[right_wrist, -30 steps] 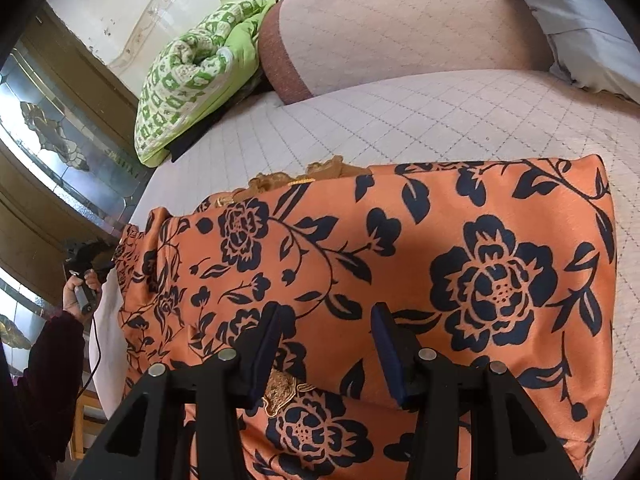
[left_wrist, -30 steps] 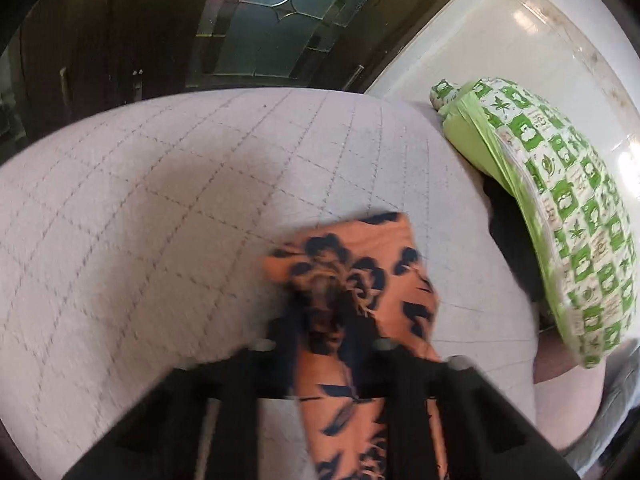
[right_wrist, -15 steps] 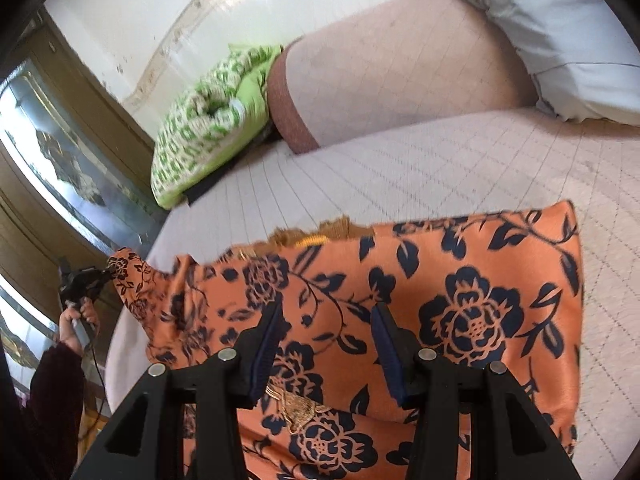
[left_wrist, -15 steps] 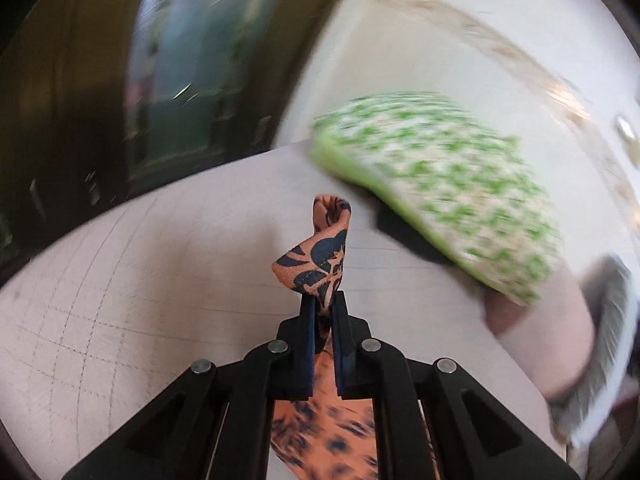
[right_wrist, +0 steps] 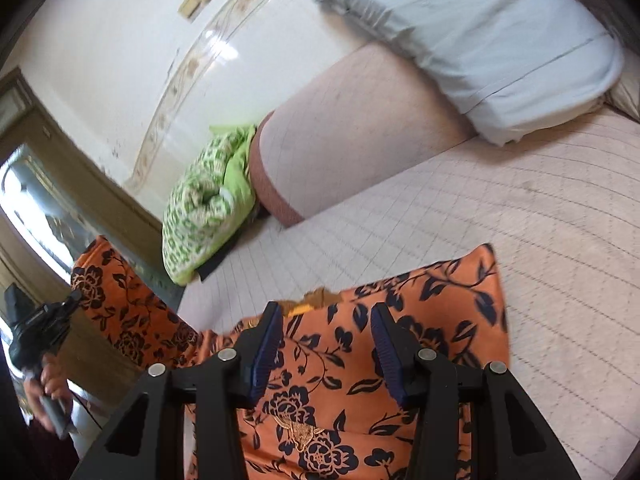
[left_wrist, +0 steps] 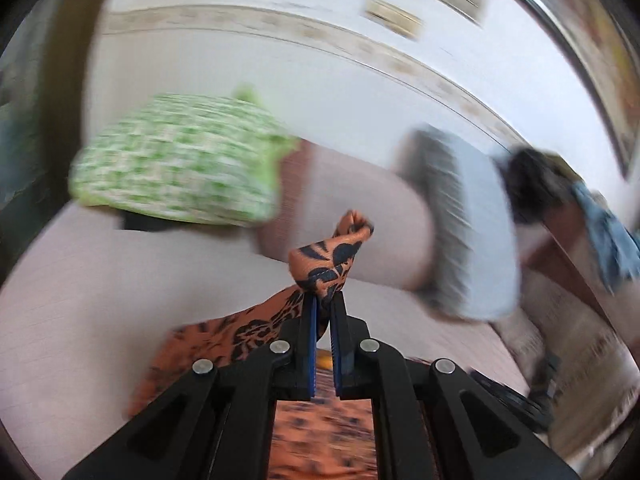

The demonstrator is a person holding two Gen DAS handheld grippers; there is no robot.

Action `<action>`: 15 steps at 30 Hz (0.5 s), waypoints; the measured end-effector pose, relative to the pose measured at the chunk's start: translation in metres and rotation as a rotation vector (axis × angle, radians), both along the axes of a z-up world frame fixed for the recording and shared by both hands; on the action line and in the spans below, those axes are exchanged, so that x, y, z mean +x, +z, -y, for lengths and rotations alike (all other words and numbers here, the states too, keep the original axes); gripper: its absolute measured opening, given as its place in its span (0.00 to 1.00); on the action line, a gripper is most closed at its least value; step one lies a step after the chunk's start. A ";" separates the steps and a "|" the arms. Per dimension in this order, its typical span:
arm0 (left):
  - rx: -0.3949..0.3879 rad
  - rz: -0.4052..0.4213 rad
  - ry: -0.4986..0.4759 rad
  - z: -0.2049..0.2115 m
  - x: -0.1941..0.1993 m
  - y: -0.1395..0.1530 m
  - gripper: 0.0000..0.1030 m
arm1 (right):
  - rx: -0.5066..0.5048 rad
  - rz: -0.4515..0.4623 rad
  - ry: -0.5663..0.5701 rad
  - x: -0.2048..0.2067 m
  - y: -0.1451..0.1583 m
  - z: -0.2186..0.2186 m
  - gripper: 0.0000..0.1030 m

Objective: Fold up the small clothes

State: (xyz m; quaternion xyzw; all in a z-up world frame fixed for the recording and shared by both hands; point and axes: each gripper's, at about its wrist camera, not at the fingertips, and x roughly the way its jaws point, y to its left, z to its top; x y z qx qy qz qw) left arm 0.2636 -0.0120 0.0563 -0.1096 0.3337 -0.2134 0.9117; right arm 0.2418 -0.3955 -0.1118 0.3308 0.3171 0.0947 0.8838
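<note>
My left claw pinched tight on corner of orange floral garment, centre frame, pointing downward over bed; cloth bunches above tips. In right view, my left hand grips handle at lower left, garment corner lifted there. My right claw spread, pads clear of cloth, hovering over garment body lying flat on bed, lower centre. No readable writing; view blurred.

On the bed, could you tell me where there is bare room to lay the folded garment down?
The quilted bedspread lies bare to the right of the orange floral garment, up to the pale blue pillow. Crowded: the far left, by the green patterned pillow and bolster.
</note>
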 end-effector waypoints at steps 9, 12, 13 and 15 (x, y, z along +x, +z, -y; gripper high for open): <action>-0.085 -0.229 -0.344 0.164 -0.028 -0.072 0.04 | 0.098 -0.007 -0.073 -0.014 -0.007 0.052 0.48; -0.157 -0.252 -0.327 0.148 -0.032 -0.086 0.06 | 0.156 -0.037 -0.060 -0.011 -0.014 0.062 0.48; -0.170 -0.238 -0.298 0.136 -0.030 -0.087 0.14 | 0.173 -0.051 -0.046 -0.010 -0.017 0.063 0.54; -0.158 -0.196 -0.184 0.103 -0.028 -0.092 0.42 | 0.200 -0.066 -0.013 -0.006 -0.020 0.059 0.69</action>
